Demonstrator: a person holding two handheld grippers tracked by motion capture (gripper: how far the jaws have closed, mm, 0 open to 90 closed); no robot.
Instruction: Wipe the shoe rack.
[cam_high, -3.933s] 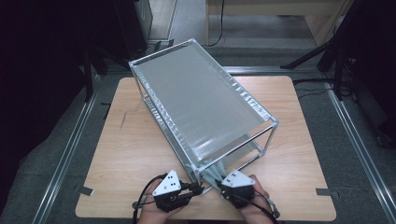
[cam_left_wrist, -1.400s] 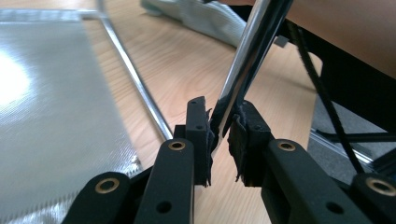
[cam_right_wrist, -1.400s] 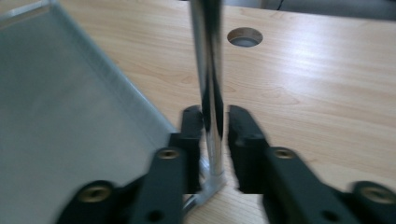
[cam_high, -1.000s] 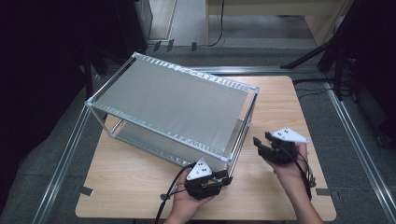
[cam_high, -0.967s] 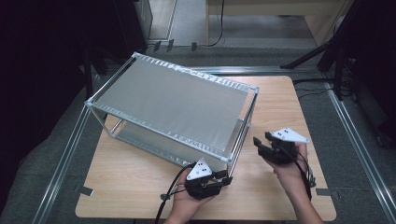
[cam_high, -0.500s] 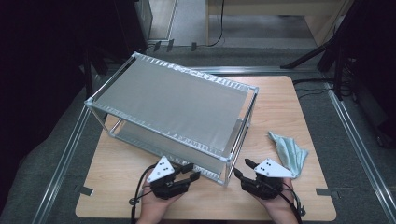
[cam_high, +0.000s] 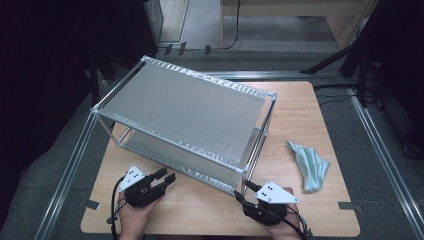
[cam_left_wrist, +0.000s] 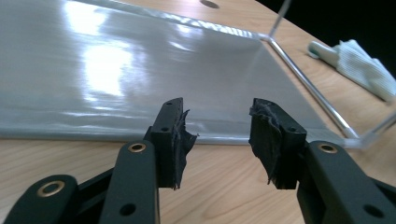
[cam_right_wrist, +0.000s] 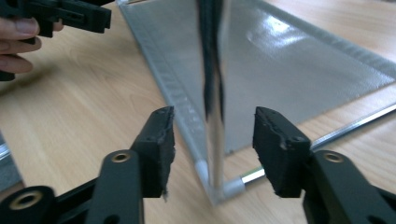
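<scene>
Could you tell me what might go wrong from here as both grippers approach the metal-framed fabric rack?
1. The right gripper has the rack's chrome corner post between its open fingers; closing off-centre could let the smooth tube slip out.
2. The left gripper is open short of the lower shelf edge; pulling with one side only may skew the rack.
3. The green cloth lies near that corner and could snag.

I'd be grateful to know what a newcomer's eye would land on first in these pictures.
The big metal-framed rack with grey fabric shelves stands across the middle of the wooden table. A crumpled pale green cloth lies to its right. At the near edge, the open right gripper straddles the rack's corner post.
</scene>
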